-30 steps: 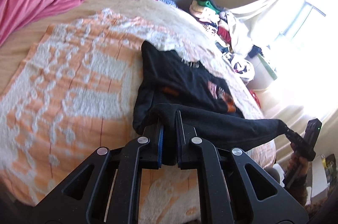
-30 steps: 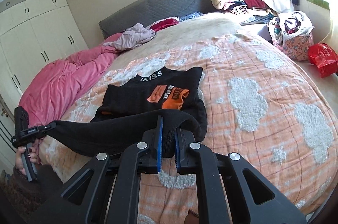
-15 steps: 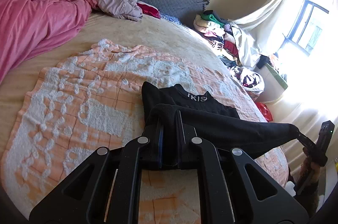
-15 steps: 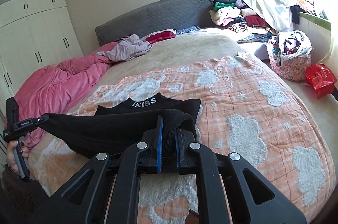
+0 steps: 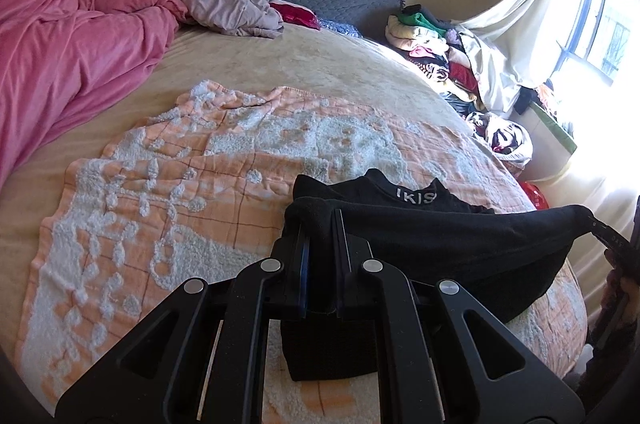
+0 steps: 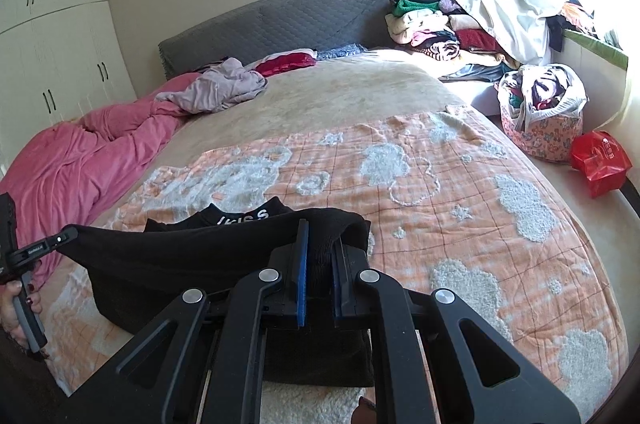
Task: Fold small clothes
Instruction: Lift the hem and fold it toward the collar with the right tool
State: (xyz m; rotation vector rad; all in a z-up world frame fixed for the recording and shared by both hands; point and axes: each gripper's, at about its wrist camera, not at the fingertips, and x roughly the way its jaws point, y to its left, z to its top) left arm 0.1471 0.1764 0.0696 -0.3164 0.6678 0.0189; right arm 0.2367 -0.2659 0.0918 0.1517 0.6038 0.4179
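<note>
The black garment (image 5: pixel 460 244) lay on the orange-and-white blanket (image 5: pixel 168 192) near the bed's foot, its lower edge lifted and stretched between 2 grippers. The left gripper (image 5: pixel 320 224) pinched 1 corner tight; the right gripper (image 6: pixel 318 236) clamped the other. A pink duvet (image 6: pixel 80 160) lay bunched beyond.

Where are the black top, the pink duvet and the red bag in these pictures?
black top (image 5: pixel 460 240): left wrist view, on the lifted fold stretched between the grippers.
pink duvet (image 5: pixel 76 52): left wrist view, on its crumpled middle.
red bag (image 6: pixel 600 162): right wrist view, on its front face, beside the bed.
</note>
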